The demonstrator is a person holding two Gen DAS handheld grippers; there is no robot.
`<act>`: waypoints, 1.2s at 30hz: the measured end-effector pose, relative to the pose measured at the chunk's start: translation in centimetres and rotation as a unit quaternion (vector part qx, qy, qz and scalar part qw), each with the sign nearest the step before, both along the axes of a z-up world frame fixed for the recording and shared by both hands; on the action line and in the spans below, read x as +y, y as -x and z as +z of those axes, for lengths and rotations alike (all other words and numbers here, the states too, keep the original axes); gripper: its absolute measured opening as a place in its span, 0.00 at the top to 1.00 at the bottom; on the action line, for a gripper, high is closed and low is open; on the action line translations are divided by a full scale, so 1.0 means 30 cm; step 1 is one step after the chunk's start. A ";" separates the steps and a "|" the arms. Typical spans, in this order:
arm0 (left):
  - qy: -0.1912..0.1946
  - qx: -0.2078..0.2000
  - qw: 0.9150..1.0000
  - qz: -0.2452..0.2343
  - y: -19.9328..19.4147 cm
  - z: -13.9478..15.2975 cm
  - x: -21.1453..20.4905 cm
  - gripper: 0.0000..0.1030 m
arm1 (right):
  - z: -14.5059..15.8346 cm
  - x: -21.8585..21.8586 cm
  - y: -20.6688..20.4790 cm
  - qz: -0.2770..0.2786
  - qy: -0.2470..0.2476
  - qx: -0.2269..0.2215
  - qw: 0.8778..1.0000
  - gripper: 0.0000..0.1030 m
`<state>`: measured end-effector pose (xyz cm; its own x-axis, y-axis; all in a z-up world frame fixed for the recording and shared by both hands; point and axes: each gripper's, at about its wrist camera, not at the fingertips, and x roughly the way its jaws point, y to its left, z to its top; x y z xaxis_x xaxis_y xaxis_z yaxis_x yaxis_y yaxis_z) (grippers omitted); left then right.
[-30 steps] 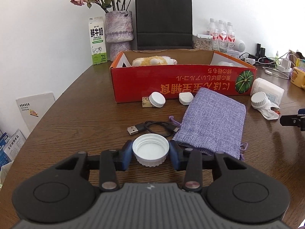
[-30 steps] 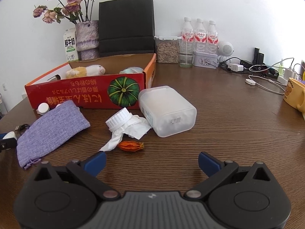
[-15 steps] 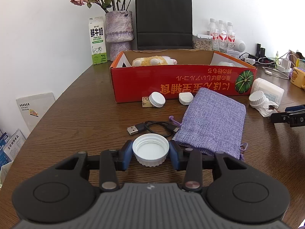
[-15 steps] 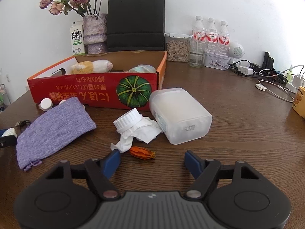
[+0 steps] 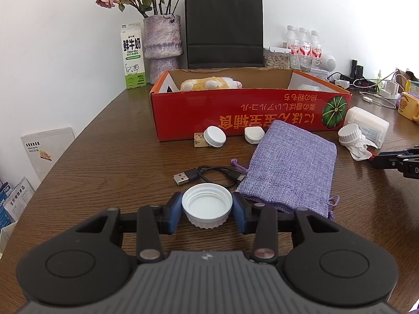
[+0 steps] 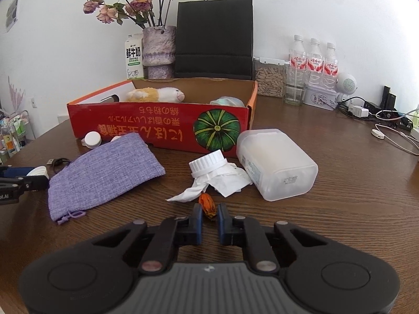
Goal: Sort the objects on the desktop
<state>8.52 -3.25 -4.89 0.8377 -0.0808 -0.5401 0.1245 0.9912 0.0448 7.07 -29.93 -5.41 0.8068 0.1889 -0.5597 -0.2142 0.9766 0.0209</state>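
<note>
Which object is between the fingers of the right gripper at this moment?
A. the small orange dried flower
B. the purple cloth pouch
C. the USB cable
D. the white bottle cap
A: in the right wrist view the right gripper has its blue pads closed on the small orange dried flower.

On the milk carton (image 5: 133,55) I read "鲜牛奶" and "FRESH MILK"; the red box (image 5: 248,113) before me carries upside-down yellow lettering.

Bright, even daylight; sharp focus; strong fisheye edge warping.
</note>
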 end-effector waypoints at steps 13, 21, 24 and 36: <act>0.003 -0.002 1.000 0.006 0.001 0.004 0.005 0.60 | 0.010 -0.003 0.087 0.002 -0.014 -0.023 1.000 0.91; -0.005 -0.023 0.999 0.022 0.011 0.015 0.013 0.60 | 0.075 -0.028 0.134 -0.005 -0.018 -0.062 0.998 0.91; 0.003 -0.033 0.999 0.025 0.014 0.036 0.018 0.60 | 0.112 -0.024 0.140 -0.002 -0.014 -0.080 0.997 0.91; 0.026 -0.124 0.992 -0.003 -0.050 0.282 -0.049 0.60 | 0.270 0.044 0.034 0.024 -0.022 -0.154 0.988 0.91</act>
<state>10.03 -4.73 3.56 0.9438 -0.1074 -0.3125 0.1210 0.9924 0.0243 6.06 -28.61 2.69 0.9271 0.2499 -0.2793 -0.2629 0.9648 -0.0094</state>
